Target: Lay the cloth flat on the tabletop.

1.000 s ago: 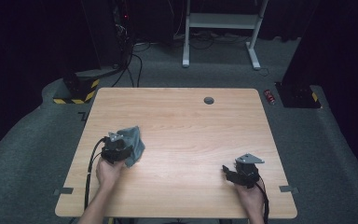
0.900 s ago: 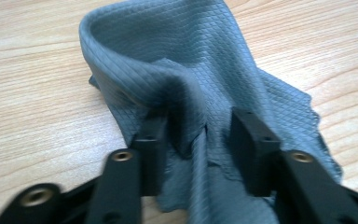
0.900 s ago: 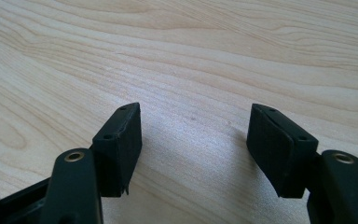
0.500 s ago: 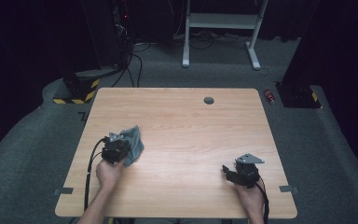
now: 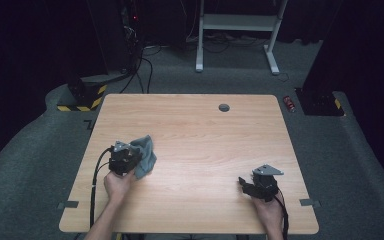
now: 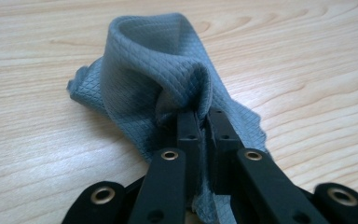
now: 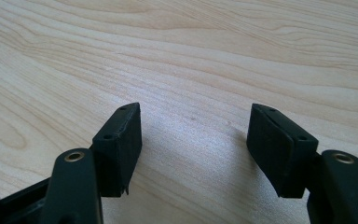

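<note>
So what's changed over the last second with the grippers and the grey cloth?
Nothing has visibly changed. The left gripper is still shut on a fold of the grey cloth on the table, and the right gripper still rests open near the front right.

No readable text, label, brand or number anywhere; only yellow-and-black hazard stripes (image 5: 82, 102) on a dark base beside the tabletop.

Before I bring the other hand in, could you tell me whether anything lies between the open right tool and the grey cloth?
Nothing visible does: bare wooden table lies between the right tool and the grey waffle-textured cloth, which the left tool pinches.
</note>
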The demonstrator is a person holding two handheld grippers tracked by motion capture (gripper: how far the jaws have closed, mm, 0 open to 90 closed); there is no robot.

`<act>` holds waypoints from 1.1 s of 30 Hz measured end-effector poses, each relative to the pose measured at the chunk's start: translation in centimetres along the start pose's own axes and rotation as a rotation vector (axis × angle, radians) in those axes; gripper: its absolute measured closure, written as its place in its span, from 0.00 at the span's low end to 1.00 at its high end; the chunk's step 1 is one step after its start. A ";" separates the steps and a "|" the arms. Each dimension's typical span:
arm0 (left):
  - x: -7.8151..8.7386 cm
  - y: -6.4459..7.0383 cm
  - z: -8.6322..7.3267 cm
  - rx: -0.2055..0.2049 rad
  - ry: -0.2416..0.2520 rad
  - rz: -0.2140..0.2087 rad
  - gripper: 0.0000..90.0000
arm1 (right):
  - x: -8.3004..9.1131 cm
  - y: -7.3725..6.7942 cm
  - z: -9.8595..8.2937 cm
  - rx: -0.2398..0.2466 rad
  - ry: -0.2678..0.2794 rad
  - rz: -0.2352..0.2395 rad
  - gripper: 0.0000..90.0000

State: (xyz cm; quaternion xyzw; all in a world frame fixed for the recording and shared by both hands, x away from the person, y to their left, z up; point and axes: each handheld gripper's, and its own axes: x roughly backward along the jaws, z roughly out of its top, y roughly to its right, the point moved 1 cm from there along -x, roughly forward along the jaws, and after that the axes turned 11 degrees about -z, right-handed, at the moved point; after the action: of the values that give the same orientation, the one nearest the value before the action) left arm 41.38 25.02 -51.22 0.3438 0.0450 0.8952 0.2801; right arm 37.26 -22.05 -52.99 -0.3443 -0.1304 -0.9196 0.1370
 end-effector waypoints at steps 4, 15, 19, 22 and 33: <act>0.1 0.2 0.1 0.008 0.009 -0.013 0.95 | 0.0 0.0 0.0 0.000 0.000 0.000 0.39; 0.4 1.9 1.7 -0.055 0.020 -0.057 0.95 | 0.0 0.0 0.0 0.000 0.000 0.000 0.39; 0.2 2.5 2.1 -0.067 0.019 -0.073 0.95 | 0.0 0.0 0.0 0.000 0.000 0.000 0.39; 0.0 3.0 2.4 -0.080 0.023 -0.083 0.95 | 0.0 0.0 0.0 0.000 0.000 0.000 0.39; -0.3 4.0 2.6 -0.083 0.031 -0.129 0.95 | 0.0 0.0 0.0 0.000 0.000 0.000 0.39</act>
State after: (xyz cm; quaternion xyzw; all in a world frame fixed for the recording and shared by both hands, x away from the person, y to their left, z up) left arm 41.38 21.24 -48.29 0.3143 0.0344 0.8815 0.3506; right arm 37.26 -22.05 -52.99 -0.3443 -0.1304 -0.9196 0.1370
